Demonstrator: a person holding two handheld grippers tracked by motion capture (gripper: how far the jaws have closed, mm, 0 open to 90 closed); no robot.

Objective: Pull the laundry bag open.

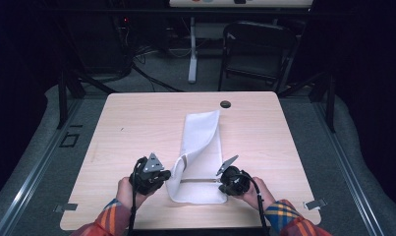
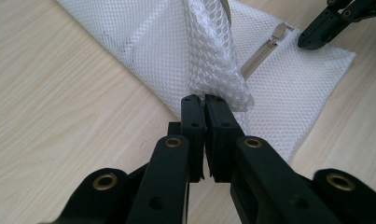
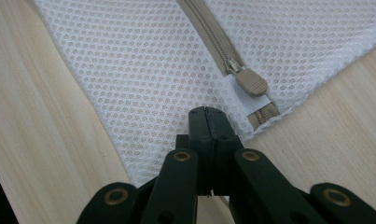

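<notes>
At table's 6 o'clock edge: mesh bag (image 1: 201, 147) | left gripper (image 2: 205, 100) clamps lifted fold | right gripper (image 3: 209, 112) closed beside zipper pull (image 3: 252, 84) | risk: mesh slips, fold drops.

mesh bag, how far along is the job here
Done: the white mesh bag lies on the table, partly folded over on itself. In hand: the left gripper is shut on a raised fold of mesh, and the right gripper is shut at the bag's edge beside the zipper pull. Left: probably working the zipper; not yet gripped.
</notes>
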